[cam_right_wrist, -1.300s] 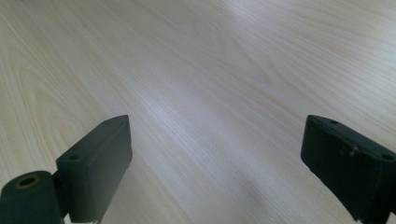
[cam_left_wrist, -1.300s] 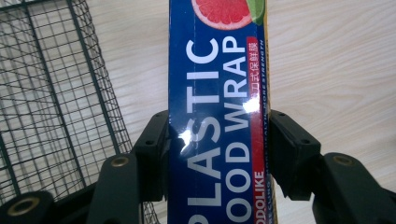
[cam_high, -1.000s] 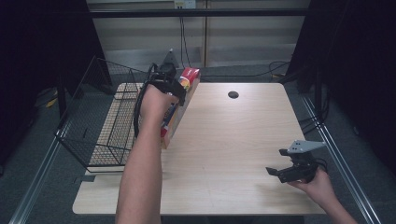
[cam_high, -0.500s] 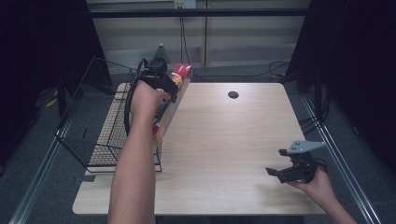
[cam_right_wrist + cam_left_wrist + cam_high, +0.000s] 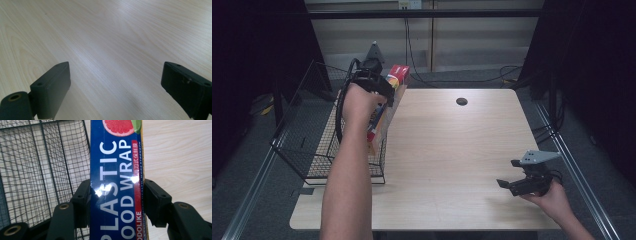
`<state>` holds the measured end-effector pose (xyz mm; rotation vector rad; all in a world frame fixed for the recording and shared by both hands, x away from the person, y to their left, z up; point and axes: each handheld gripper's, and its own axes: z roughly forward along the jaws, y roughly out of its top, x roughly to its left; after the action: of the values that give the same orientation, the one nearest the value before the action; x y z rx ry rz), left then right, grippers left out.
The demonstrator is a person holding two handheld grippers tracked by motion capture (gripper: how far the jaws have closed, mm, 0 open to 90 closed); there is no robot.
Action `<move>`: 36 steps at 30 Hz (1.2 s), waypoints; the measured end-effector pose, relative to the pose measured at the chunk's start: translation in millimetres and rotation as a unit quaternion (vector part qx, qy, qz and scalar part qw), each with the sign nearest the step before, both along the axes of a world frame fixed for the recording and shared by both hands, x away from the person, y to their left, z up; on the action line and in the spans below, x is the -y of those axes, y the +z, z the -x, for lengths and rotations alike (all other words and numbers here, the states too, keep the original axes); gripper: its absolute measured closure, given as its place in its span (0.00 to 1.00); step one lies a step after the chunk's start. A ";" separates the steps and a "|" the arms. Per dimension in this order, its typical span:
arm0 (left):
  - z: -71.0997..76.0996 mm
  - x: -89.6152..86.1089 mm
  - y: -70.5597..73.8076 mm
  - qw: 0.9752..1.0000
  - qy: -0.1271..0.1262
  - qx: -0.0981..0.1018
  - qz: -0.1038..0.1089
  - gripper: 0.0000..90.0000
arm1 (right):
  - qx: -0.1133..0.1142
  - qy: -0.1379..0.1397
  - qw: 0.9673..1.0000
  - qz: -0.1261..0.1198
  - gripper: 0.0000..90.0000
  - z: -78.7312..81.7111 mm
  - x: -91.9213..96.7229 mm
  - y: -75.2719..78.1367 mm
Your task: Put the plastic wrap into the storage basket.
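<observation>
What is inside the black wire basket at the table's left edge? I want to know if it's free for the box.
The black wire basket shows bare mesh floor. The person's forearm and the blue plastic wrap box, clamped in the left gripper, cover its near right part.

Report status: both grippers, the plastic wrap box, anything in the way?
Left gripper shut on plastic wrap box, held over wire basket edge. Right gripper open, idle above table. Nothing blocking.
</observation>
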<state>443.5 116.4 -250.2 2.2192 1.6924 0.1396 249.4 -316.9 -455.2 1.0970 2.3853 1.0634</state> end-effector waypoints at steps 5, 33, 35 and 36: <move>1.0 -6.1 0.8 1.000 0.008 0.001 -0.006 0.52 | 0.000 0.001 1.000 -0.001 0.10 0.1 -0.7 -0.1; 7.2 -40.3 12.1 0.999 0.031 -0.003 -0.013 0.52 | 0.001 -0.001 1.000 0.000 0.10 0.0 -0.9 0.3; 7.6 -41.2 12.2 0.999 0.036 -0.002 -0.011 0.52 | 0.001 0.000 1.000 0.000 0.10 -0.1 -0.9 0.4; 7.8 -42.4 12.6 0.999 0.037 -0.002 -0.009 0.52 | 0.001 0.000 1.000 -0.001 0.10 -0.1 -1.0 0.3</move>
<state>435.7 158.8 -237.6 2.1722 1.7838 0.1695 249.5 -315.9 -454.9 1.0965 2.3840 1.0660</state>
